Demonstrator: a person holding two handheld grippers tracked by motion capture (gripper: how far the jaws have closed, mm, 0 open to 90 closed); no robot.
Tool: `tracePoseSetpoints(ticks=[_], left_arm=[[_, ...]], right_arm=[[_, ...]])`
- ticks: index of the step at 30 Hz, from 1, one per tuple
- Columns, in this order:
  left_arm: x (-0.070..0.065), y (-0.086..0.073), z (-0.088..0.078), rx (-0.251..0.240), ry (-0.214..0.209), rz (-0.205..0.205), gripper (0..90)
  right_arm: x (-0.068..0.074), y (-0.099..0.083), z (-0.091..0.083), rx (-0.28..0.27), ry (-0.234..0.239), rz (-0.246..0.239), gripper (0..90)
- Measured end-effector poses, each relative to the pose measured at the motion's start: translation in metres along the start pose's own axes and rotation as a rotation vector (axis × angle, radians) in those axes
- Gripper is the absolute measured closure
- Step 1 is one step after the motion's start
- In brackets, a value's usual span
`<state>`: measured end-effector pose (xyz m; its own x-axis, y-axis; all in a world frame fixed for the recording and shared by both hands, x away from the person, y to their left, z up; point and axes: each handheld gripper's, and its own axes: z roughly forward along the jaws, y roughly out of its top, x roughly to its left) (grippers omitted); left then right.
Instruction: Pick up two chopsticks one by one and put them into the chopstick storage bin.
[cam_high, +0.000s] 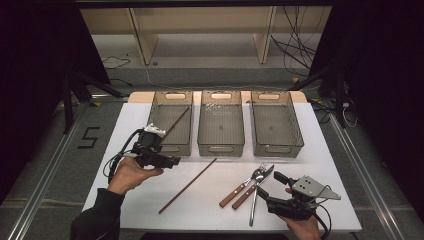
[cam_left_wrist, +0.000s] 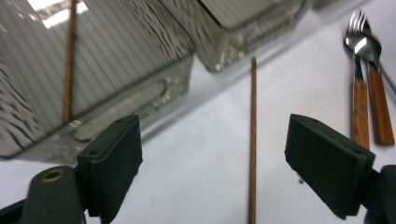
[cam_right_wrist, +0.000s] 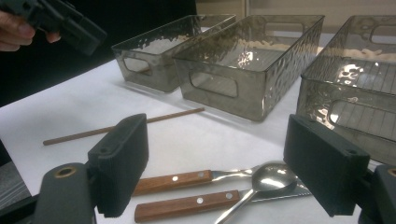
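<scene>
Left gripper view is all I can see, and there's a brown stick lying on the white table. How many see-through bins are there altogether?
Observer: Three, in a row at the far side: the left bin, the middle bin and the right bin.
Operator: Where's my other gripper?
Observer: The right gripper hovers at the near right of the table, jaws open, right by the cutlery.
Operator: Does the shiny spoon have a wooden handle too?
Observer: No, the spoon has a long metal handle that points toward the near edge.
</scene>
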<state>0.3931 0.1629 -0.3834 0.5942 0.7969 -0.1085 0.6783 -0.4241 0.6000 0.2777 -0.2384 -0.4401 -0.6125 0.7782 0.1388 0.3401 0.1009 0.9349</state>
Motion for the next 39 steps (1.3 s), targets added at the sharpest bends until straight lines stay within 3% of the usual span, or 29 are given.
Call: tracePoseSetpoints(ticks=[6,19,27,39], left_arm=[[-0.014,-0.008,0.013,0.087,0.002,0.033,18.7],[-0.03,-0.021,0.036,0.237,-0.003,0.085,25.6],[-0.037,-0.029,0.052,0.308,-0.012,0.126,39.1],[-0.04,-0.033,0.062,0.394,-0.035,0.141,54.3]], right_arm=[[0.0,0.0,0.0,0.0,0.0,-0.003,22.8],[0.001,0.0,0.0,0.001,0.002,-0.007,22.7],[0.001,0.0,0.0,0.003,0.002,-0.011,22.8],[0.002,0.0,0.001,0.005,0.002,-0.012,22.9]])
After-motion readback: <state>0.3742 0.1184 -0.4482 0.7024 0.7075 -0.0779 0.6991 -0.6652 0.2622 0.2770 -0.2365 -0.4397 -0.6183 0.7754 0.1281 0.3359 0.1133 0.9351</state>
